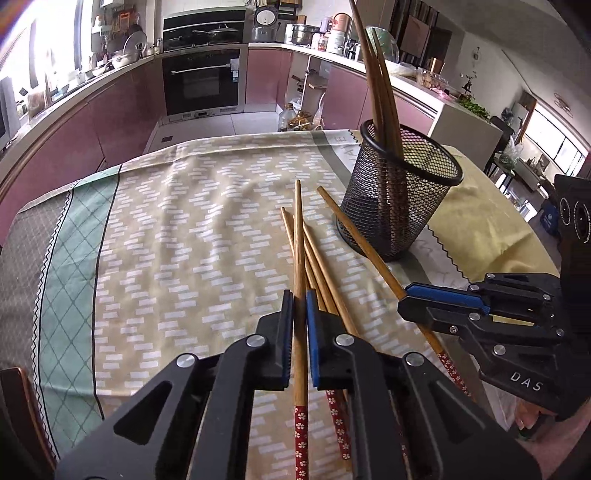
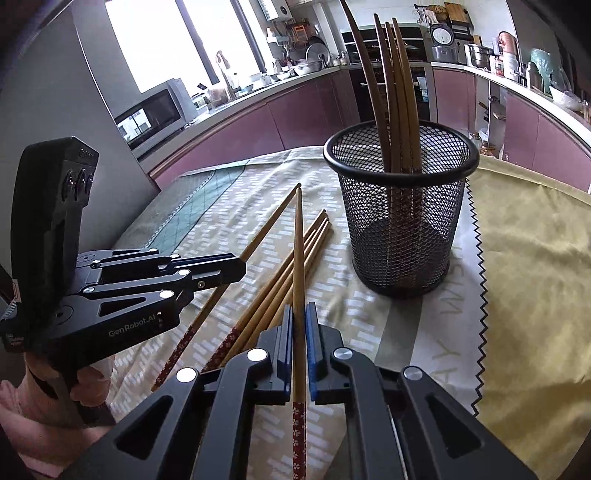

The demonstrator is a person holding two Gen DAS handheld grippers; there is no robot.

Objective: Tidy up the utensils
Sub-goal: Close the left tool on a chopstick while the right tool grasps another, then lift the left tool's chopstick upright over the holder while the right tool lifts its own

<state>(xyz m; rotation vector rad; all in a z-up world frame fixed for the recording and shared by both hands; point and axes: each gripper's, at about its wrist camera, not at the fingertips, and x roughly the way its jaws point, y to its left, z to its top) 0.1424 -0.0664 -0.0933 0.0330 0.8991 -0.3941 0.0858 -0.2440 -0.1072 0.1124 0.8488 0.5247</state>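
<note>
While each gripper's fingers clench one chopstick (image 1: 300, 258) (image 2: 298, 258), the pickup looks done; next, I judge, comes dropping them into the mesh cup (image 2: 400, 221) at upper right

Patterned tablecloth (image 1: 177, 206) on table; oven (image 1: 202, 79), rice cooker (image 1: 264, 23), microwave (image 2: 155, 110) behind

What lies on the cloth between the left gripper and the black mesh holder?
In the right wrist view, loose wooden chopsticks lie on the patterned tablecloth between the left gripper and the black mesh holder; no other objects there.
</note>
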